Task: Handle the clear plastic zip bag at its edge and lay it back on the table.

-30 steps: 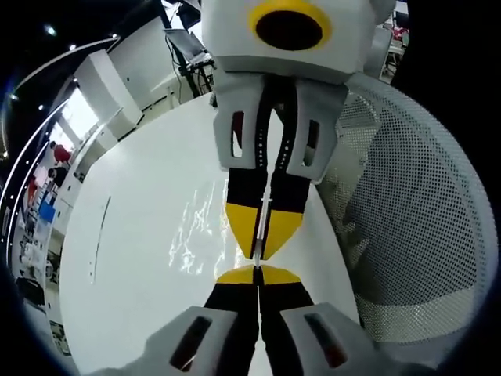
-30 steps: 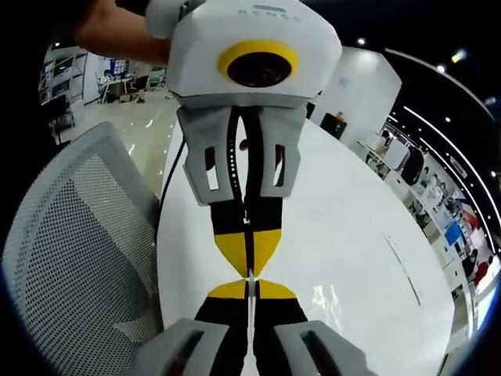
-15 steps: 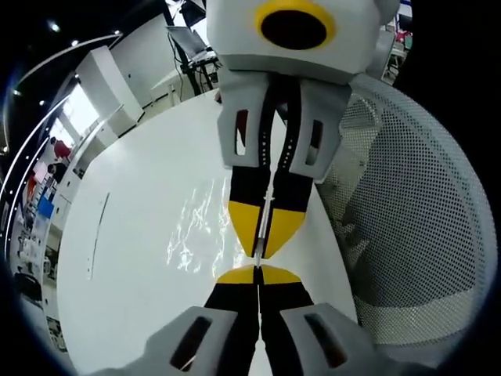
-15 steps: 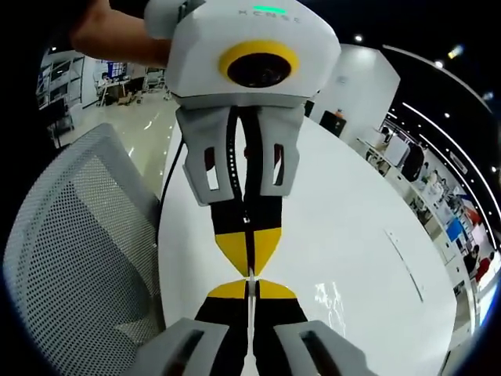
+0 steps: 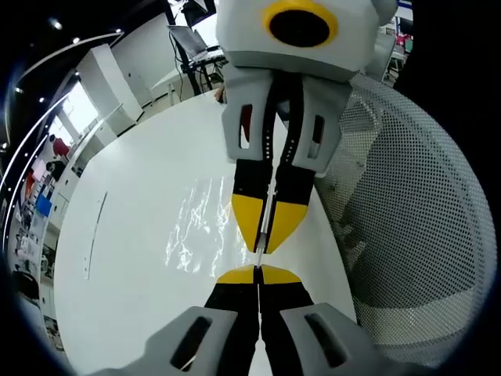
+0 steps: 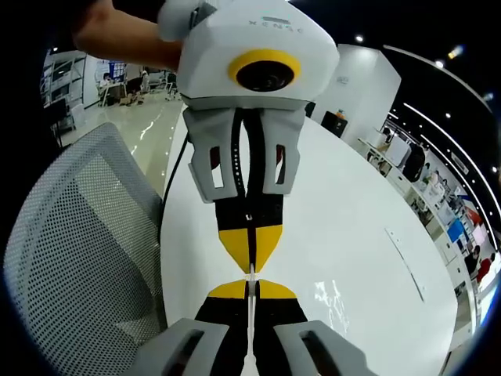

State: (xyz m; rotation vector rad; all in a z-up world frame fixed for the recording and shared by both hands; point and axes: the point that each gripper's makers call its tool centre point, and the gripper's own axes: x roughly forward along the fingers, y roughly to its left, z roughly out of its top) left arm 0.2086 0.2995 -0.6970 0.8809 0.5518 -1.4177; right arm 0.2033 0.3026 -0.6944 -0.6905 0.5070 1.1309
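Note:
The clear plastic zip bag (image 5: 193,225) shows as glints and wrinkles above the white table (image 5: 125,274); its thin edge runs between both pairs of jaws. My left gripper (image 5: 258,271) is shut on that edge at the bottom of the left gripper view. My right gripper (image 5: 263,246) comes down from the top, shut on the same edge, tip to tip with it. In the right gripper view the right gripper (image 6: 250,284) meets the left gripper (image 6: 251,265), and the bag (image 6: 332,294) glints to the right.
A white mesh chair (image 5: 403,211) stands close beside the table edge; the chair (image 6: 70,251) is also at the left of the right gripper view. A person's hand (image 6: 125,39) holds the left gripper. Desks and shelves stand far behind the table (image 6: 352,211).
Both grippers stay shut on the bag's edge, tip to tip. The views have shifted slightly, and the bag's glints have moved a little with them.

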